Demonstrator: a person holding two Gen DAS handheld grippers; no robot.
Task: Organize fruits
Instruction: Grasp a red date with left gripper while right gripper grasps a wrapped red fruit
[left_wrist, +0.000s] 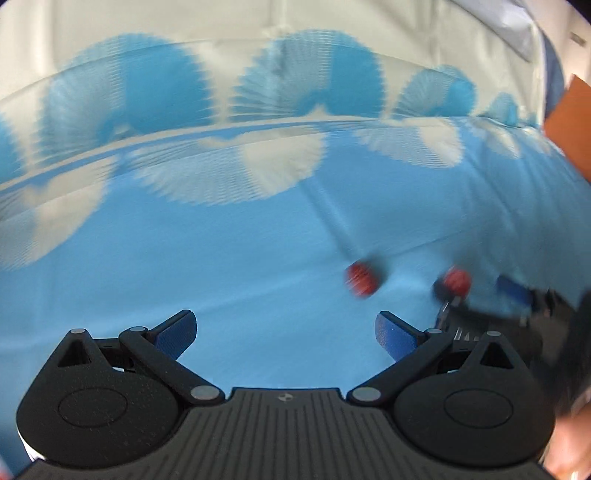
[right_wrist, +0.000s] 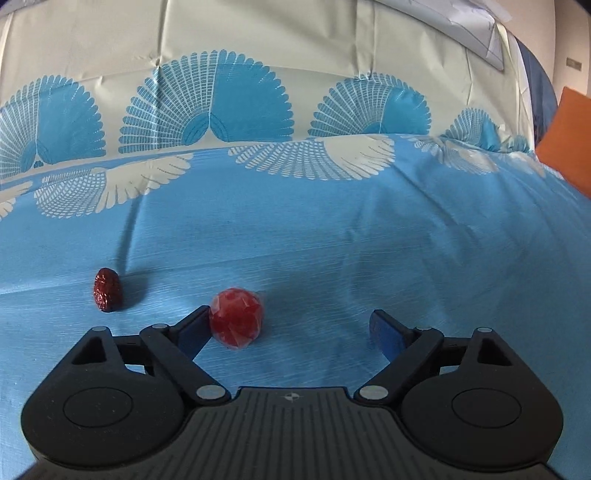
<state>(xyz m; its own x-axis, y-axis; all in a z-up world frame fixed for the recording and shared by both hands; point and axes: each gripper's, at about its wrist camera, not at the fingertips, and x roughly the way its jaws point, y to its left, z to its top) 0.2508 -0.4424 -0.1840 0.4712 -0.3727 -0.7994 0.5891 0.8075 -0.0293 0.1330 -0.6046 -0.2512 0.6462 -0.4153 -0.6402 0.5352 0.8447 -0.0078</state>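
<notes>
Presumably for pickup, the round red plastic-wrapped fruit (right_wrist: 236, 318) is framed by the right gripper's (right_wrist: 290, 330) spread fingers, touching the left one; a wrinkled dark-red jujube (right_wrist: 107, 290) lies left of it. The left gripper (left_wrist: 286, 332) is held spread, empty.

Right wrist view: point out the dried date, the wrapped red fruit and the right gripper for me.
Dried date (right_wrist: 107, 290): right wrist view, middle of its wrinkled skin.
Wrapped red fruit (right_wrist: 237, 318): right wrist view, centre of its front face.
Right gripper (right_wrist: 290, 330): right wrist view, midway between the open blue fingertips.
</notes>
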